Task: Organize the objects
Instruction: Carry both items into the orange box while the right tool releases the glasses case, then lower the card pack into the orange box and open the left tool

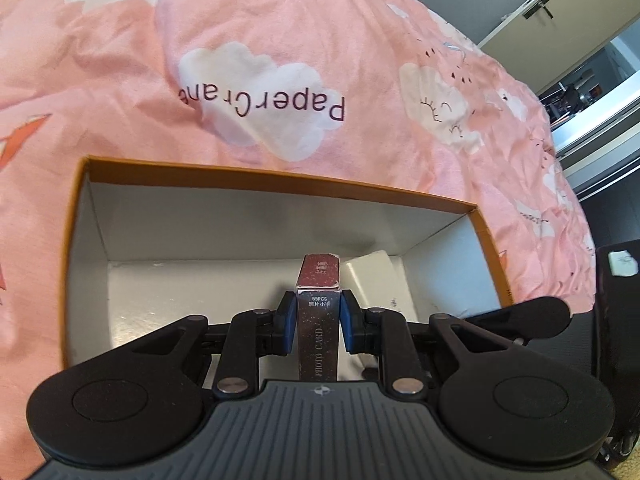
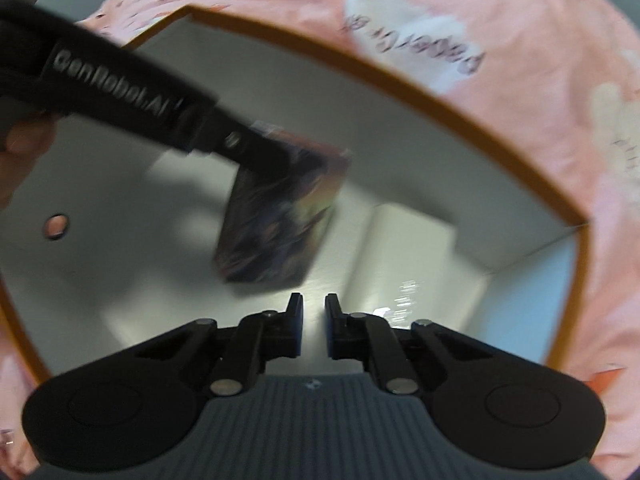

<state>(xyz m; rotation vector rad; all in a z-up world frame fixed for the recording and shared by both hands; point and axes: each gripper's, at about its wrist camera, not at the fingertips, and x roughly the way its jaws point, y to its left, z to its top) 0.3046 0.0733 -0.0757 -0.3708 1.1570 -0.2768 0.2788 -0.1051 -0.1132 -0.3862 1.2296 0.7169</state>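
My left gripper (image 1: 318,300) is shut on a dark red "PHOTO CARD" pack (image 1: 319,320), held upright over the inside of an orange-rimmed cardboard box (image 1: 280,182) with white walls. A white flat item (image 1: 376,276) lies on the box floor just right of the pack. In the right wrist view, the same pack (image 2: 280,216) hangs blurred from the left gripper's black arm (image 2: 120,84) above the box floor, with the white item (image 2: 404,240) to its right. My right gripper (image 2: 313,304) is inside the box (image 2: 400,80), jaws shut, nothing between them.
The box rests on pink bedding (image 1: 280,40) printed with white clouds. A dark object (image 1: 616,320) stands at the box's right. A cupboard door (image 1: 560,12) is far right. A round hole (image 2: 56,227) pierces the box's left wall, and a hand (image 2: 20,152) shows at the left edge.
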